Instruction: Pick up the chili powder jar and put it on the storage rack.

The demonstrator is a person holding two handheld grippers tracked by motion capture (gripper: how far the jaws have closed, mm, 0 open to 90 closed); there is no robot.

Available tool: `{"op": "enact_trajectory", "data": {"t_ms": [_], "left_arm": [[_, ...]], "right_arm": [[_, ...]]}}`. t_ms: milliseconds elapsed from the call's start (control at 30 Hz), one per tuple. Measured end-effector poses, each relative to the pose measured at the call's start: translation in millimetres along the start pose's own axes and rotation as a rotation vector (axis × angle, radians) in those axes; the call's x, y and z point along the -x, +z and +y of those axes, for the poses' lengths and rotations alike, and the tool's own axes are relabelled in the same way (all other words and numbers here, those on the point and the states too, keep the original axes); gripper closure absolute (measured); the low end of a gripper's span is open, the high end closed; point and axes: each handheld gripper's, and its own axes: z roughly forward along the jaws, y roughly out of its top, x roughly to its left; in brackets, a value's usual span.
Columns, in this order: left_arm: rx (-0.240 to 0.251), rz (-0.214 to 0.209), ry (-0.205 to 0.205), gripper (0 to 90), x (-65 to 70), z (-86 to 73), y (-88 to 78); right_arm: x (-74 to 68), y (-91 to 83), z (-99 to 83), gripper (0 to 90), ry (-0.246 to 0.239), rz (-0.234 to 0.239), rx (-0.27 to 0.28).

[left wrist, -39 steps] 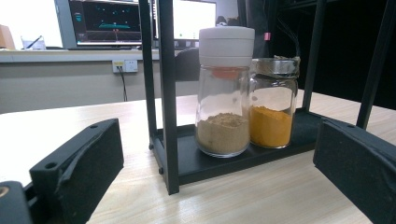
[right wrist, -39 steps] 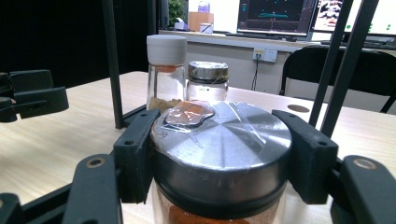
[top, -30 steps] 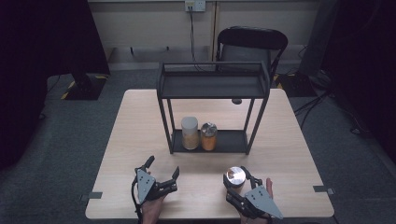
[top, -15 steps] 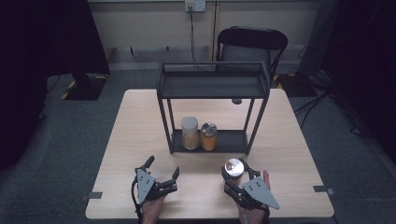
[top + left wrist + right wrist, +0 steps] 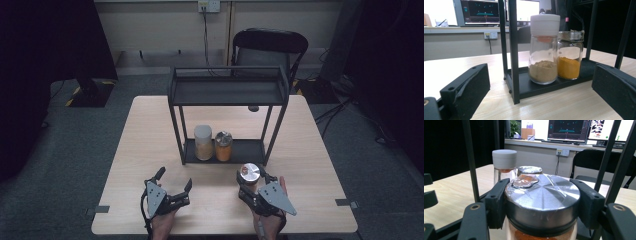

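A black two-tier wire rack (image 5: pixel 227 92) stands mid-table. On its bottom shelf sit a white-capped jar of tan powder (image 5: pixel 203 142) (image 5: pixel 543 50) (image 5: pixel 504 166) and a metal-lidded jar of yellow powder (image 5: pixel 223 145) (image 5: pixel 570 56) (image 5: pixel 529 170). My right gripper (image 5: pixel 249 180) (image 5: pixel 542 202) is shut on a third jar with a metal lid (image 5: pixel 249 173) (image 5: pixel 542 197), held just in front of the rack's right leg. My left gripper (image 5: pixel 173 179) rests open on the table at the front left, with nothing between its fingers (image 5: pixel 465 91).
A black chair (image 5: pixel 270 47) stands behind the table (image 5: pixel 145 130). The rack's upper shelf is bare. Monitors and a wall socket show in the background of both gripper views.
My right gripper has carried the metal-lidded jar forward toward the rack and slightly up. The left gripper has stayed put.
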Motion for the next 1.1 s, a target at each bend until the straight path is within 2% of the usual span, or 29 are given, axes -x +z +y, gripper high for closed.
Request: {"op": "enact_trajectory", "data": {"t_ms": [467,733,1100], "left_arm": [[0.001,-0.001,-0.001,1.0,-0.3,-0.1,-0.1],[0.001,-0.002,-0.001,1.1,-0.5,-0.1,-0.1],[0.001,-0.002,-0.001,1.1,-0.5,-0.1,-0.2]], "right_arm": [[-0.4,21.7,5.7,35.2,-0.011,-0.018,0.005],[1.4,34.9,8.9,35.2,-0.008,-0.012,-0.001],[1.7,47.8,9.6,35.2,-0.006,-0.035,-0.008]]}}
